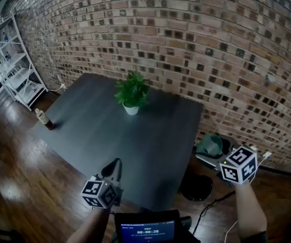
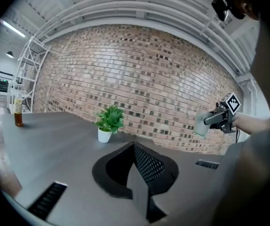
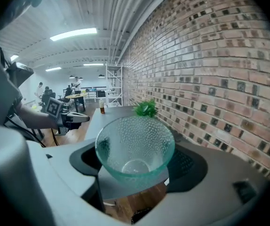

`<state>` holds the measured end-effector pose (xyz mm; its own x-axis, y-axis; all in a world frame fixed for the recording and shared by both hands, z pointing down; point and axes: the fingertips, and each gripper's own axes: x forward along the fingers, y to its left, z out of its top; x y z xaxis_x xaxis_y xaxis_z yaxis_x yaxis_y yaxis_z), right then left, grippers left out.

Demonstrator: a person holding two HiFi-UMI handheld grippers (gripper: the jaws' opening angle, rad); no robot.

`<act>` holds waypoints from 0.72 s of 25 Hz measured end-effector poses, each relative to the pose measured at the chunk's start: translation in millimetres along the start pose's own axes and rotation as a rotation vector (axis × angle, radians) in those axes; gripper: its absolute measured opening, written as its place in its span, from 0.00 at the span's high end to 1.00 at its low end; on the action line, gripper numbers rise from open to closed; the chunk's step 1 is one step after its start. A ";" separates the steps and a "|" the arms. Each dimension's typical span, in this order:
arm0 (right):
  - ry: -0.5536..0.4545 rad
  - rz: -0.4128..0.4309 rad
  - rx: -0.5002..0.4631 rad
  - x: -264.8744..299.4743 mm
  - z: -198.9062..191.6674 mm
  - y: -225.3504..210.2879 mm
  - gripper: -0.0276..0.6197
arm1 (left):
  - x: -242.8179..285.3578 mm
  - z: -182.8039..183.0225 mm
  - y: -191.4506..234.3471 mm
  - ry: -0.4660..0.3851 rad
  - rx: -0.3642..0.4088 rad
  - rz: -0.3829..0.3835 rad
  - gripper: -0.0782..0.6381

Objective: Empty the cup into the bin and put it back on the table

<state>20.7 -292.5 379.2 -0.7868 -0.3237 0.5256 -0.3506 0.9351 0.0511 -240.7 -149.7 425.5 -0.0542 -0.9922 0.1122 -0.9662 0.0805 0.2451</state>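
A greenish, bumpy glass cup [image 3: 135, 147] lies between my right gripper's [image 3: 135, 166] jaws with its mouth toward the camera; the inside looks empty. In the head view the right gripper [image 1: 226, 158] holds the cup [image 1: 210, 145] off the right edge of the dark table [image 1: 150, 146], over the floor. A black round bin [image 1: 196, 186] sits on the floor just below and to the left of it. The left gripper view shows the cup [image 2: 201, 125] tilted sideways. My left gripper [image 1: 113, 168] hovers at the table's near edge, jaws together and empty [image 2: 135, 168].
A green plant in a white pot [image 1: 132, 92] stands at the table's far middle. A brown bottle [image 1: 43, 118] is on its left edge. A white shelf rack [image 1: 13, 65] stands at far left, a brick wall [image 1: 196, 44] behind, and cables [image 1: 211, 206] on the wooden floor.
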 end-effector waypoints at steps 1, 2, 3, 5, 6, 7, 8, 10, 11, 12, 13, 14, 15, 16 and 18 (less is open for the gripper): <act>-0.001 0.019 -0.010 5.2 4.1 6.9 0.35 | -4.5 0.1 4.9 -0.001 -0.002 0.013 0.89; -0.001 0.039 -0.020 10.4 7.7 14.0 0.35 | -8.9 0.3 9.7 -0.002 -0.005 0.026 0.89; -0.001 0.060 -0.031 15.7 11.0 20.9 0.35 | -13.1 1.5 13.9 -0.005 -0.007 0.038 0.89; -0.002 0.100 -0.051 26.1 16.9 33.8 0.35 | -21.1 6.7 20.9 -0.015 -0.003 0.057 0.89; -0.003 0.118 -0.060 31.1 19.6 39.8 0.35 | -25.2 9.9 23.7 -0.020 0.003 0.065 0.89; -0.003 0.135 -0.067 36.1 22.0 45.7 0.35 | -29.4 12.6 26.3 -0.024 0.008 0.072 0.89; -0.003 0.152 -0.074 41.0 24.0 51.6 0.35 | -33.8 14.5 29.2 -0.028 0.011 0.080 0.89; -0.001 0.185 -0.088 51.2 27.7 64.0 0.35 | -42.7 16.5 35.5 -0.035 0.013 0.096 0.89; 0.000 0.203 -0.096 56.5 29.5 70.7 0.35 | -47.1 16.9 38.7 -0.037 0.013 0.104 0.89; 0.001 0.221 -0.103 61.8 31.1 77.8 0.35 | -51.6 17.3 41.5 -0.038 0.014 0.111 0.89; 0.001 0.239 -0.111 66.8 32.6 85.4 0.35 | -56.1 17.9 43.9 -0.039 0.014 0.118 0.89; 0.002 0.257 -0.119 71.4 34.1 93.3 0.35 | -60.8 18.6 46.0 -0.041 0.014 0.125 0.89; 0.003 0.276 -0.128 75.6 35.5 101.4 0.35 | -65.6 19.3 48.1 -0.046 0.015 0.134 0.89; 0.005 0.294 -0.139 79.5 37.2 109.7 0.35 | -70.1 20.0 50.5 -0.052 0.016 0.144 0.89; 0.007 0.332 -0.162 86.2 40.5 127.1 0.35 | -78.1 20.2 56.1 -0.061 0.014 0.165 0.89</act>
<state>-112.3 -207.4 396.6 -0.8403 0.0021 0.5421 0.0090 0.9999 0.0101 -295.8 -69.6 411.0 -0.2272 -0.9696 0.0911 -0.9463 0.2419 0.2143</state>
